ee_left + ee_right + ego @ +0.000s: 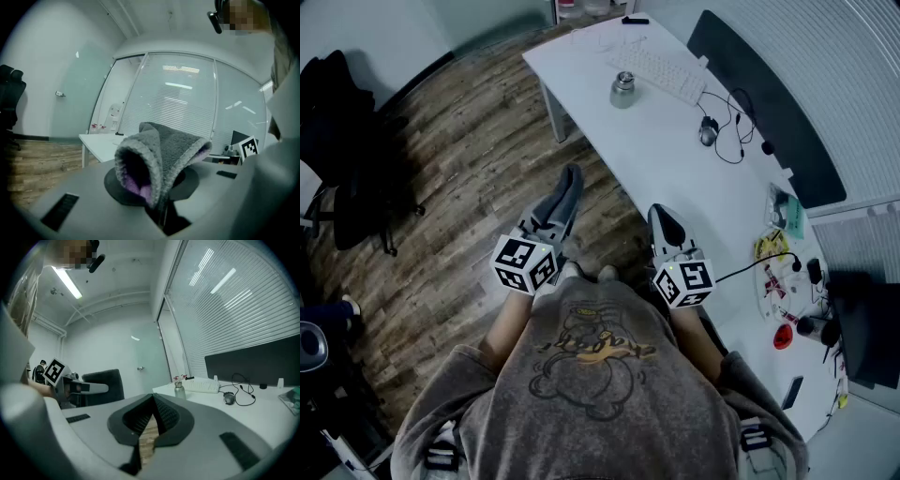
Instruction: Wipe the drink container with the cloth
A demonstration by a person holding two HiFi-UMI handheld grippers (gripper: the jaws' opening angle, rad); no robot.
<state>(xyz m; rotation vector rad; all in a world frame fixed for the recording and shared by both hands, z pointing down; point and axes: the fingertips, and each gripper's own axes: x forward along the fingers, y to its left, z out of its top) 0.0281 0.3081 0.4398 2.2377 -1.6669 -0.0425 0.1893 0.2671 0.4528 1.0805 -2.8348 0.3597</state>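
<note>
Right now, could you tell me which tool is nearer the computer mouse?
Right. The right tool is at the desk's edge, short of the mouse; the left tool, gripping the cloth, is farther left over the floor.

Ahead and to your right runs the table (pixel 675 178). The drink container (pixel 623 90) stands on its far end, just left of the keyboard (pixel 661 73). The mouse (pixel 709 131) lies nearer you, right of both, with the monitor (pixel 764 103) behind them. The cloth (pixel 570 183) sits in your left gripper (pixel 553 217), over the floor. Your right gripper (pixel 662 217) is beside it, at the table's edge. An office chair (pixel 342 141) stands well off left.
</note>
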